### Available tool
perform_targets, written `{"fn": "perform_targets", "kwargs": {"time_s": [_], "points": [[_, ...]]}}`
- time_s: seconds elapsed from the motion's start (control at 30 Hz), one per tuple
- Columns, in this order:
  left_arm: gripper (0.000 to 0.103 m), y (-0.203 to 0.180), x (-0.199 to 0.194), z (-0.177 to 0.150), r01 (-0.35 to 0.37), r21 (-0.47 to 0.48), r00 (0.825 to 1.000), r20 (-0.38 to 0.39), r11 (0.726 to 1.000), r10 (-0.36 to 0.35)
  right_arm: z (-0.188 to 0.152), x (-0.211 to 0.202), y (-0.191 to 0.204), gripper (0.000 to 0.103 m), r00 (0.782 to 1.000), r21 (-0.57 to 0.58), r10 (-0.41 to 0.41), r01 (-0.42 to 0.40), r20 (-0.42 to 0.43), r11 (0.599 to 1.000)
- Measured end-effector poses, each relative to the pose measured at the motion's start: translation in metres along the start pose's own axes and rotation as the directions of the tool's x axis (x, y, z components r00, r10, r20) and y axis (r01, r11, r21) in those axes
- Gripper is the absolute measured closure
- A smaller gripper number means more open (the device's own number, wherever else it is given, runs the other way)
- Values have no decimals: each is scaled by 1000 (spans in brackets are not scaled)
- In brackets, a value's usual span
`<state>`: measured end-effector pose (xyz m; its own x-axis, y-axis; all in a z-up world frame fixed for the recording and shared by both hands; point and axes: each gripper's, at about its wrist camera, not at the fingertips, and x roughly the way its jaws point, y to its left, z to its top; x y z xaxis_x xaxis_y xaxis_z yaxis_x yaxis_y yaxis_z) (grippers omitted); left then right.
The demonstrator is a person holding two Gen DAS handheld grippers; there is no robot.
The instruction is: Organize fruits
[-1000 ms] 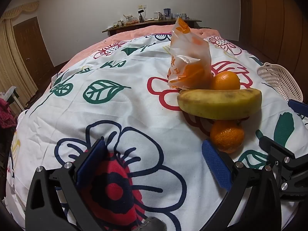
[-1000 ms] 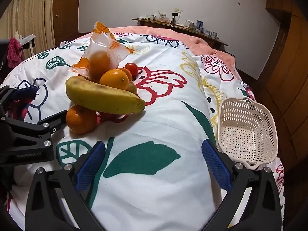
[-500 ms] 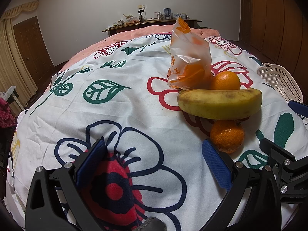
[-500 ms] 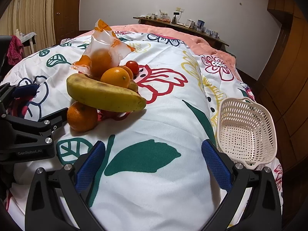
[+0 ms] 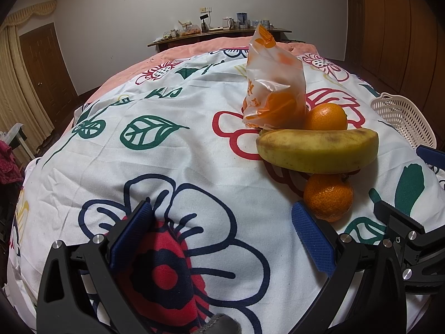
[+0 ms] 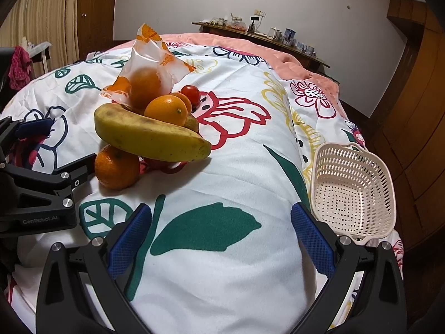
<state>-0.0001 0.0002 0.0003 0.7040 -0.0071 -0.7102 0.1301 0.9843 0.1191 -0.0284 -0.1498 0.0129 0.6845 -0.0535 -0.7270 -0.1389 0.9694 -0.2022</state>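
Note:
A yellow banana [image 5: 319, 150] [image 6: 150, 136] lies across a pile of fruit on the flowered bedspread. Under its near side sits a mandarin [image 5: 328, 197] [image 6: 116, 167]; behind it rests an orange [image 5: 325, 117] [image 6: 167, 110], a bagged orange [image 5: 275, 94] [image 6: 144, 83] and a small red tomato [image 6: 190, 94]. The white perforated basket [image 6: 353, 192] [image 5: 400, 119] lies empty to the right. My left gripper [image 5: 219, 233] is open, left of the mandarin and holding nothing. My right gripper [image 6: 219, 233] is open over bare quilt between fruit and basket.
The fruit rests on a bed with a floral quilt [image 5: 167, 172]. A wooden shelf [image 6: 261, 41] with small bottles and cups runs along the far wall. Wooden wardrobe panels [image 6: 417, 97] stand to the right, a door [image 5: 44, 61] and curtain to the left.
The right gripper has edged forward and slightly up, so the fruit pile and basket sit a little lower and nearer. The left view is almost unchanged. Both stay open.

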Motion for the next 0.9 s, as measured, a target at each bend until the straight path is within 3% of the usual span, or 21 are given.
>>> {"fn": "perform_targets", "kwargs": {"time_s": [0.17,0.57,0.9], "points": [[2,0,0,0,0,1,1000,-1,1000,0,2,1,4,5,1000,-16,-20,20,-24,1000],[2,1,6,4,6,3,1000,-18,1000,-6,3,2,-6,5,996,-39,66,-69,-55,997],[2,-4,9,4,5,14,1000,-12,1000,-4,1,2,-7,5,995,-41,86,-87,-44,995]]}}
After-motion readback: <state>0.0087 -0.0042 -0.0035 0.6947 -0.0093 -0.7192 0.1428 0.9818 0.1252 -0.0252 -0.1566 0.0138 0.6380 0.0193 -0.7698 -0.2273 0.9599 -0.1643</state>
